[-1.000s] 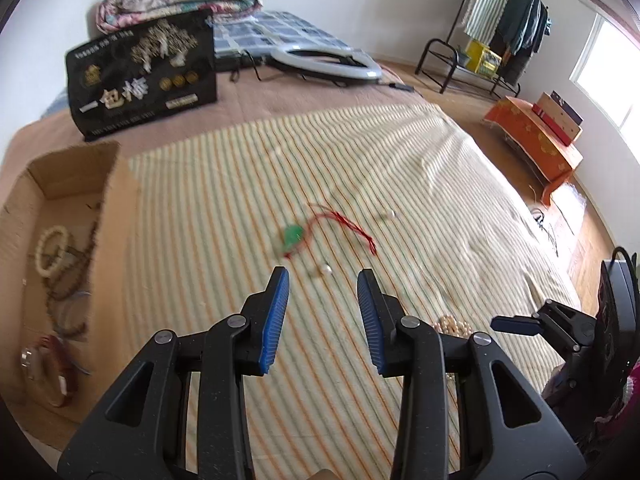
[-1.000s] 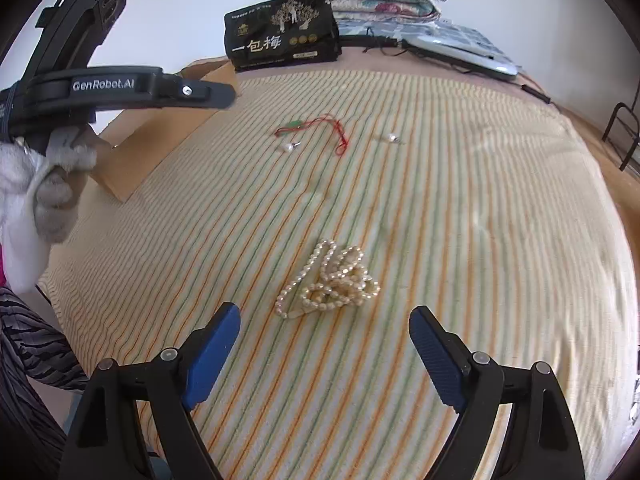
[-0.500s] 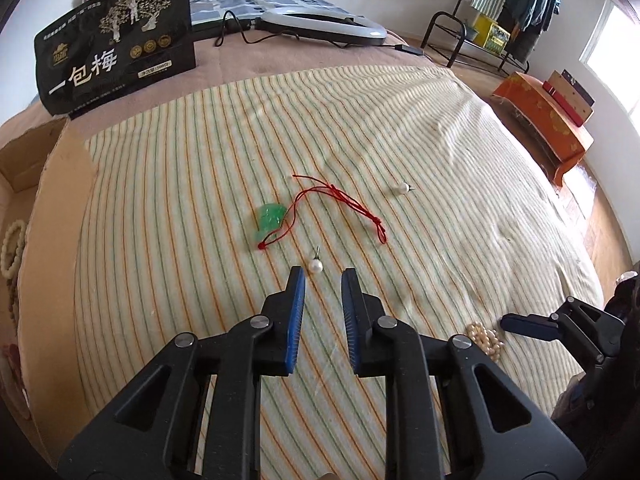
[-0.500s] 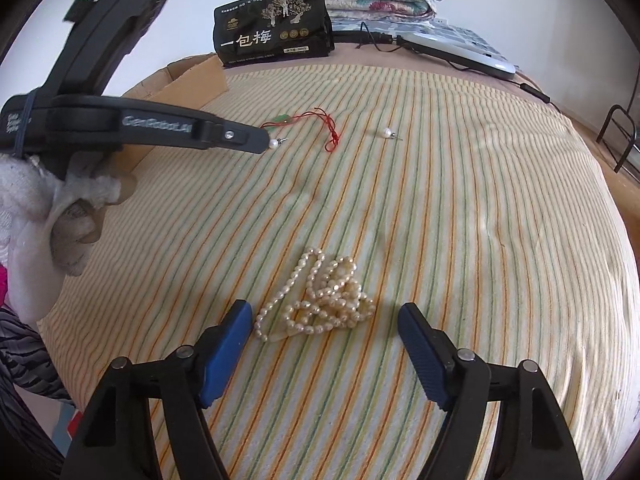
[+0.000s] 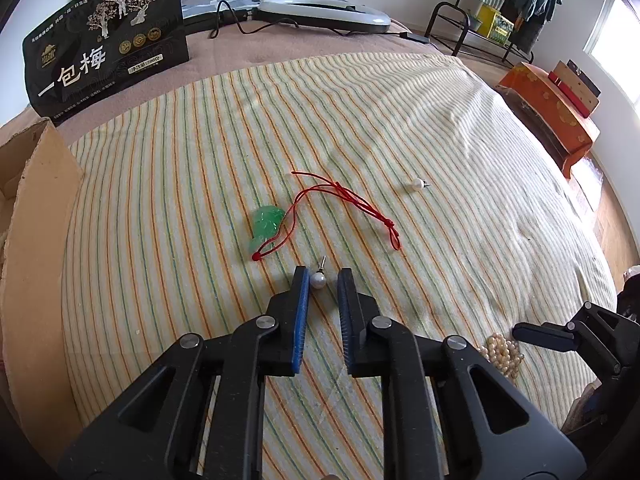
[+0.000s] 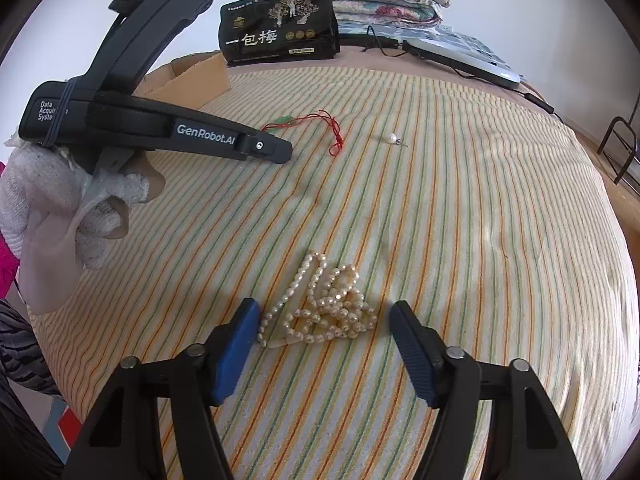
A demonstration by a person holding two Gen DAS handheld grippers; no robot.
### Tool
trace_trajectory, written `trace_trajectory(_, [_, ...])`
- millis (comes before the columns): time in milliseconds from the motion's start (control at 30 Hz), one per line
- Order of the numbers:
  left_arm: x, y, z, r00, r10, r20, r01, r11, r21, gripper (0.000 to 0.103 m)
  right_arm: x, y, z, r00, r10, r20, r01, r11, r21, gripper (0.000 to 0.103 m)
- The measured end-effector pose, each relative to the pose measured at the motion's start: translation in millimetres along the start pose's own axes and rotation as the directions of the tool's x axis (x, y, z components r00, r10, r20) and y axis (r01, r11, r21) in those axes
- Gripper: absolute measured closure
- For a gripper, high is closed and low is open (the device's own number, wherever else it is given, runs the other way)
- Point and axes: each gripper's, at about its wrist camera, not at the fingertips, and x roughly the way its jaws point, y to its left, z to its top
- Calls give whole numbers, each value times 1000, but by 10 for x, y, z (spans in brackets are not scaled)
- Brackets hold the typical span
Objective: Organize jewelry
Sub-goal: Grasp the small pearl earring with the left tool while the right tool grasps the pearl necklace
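round glossy pearl stud [image 5: 318, 280] on ribbed striped cloth [image 5: 400, 120].

I see a glossy pearl earring [image 5: 318, 280] and matt plastic claws on a bed's [image 5: 460, 128] rough striped cloth, beside a plain cardboard box [image 5: 36, 200].

Left gripper [image 5: 323, 276]: black frame, blue pads, silver screws, white "GenRobot.AI" lettering. Hand [image 6: 60, 208]: white knit glove.

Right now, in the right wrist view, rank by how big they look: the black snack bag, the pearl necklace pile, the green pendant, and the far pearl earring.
1. black snack bag
2. pearl necklace pile, which looks nearly as big only because it is much nearer the camera
3. green pendant
4. pearl earring
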Motion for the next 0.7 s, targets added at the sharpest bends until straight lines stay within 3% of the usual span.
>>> trace_trajectory(200, [8,-1,-17,1000,15,8,-15,1000,10,97,-4,1,35,1000,23,-3,-23,1000,-5,67])
trace_trajectory(400, [2,6,-17,1000,12,10,-12,1000,8,97,1,-9,55,1000,23,-5,-23,1000,7,87])
trace_trajectory(700, [-149,86,-10,999,9,37,-9,1000,-22,97,-101,2,146,998,52,19,-52,999,15,97])
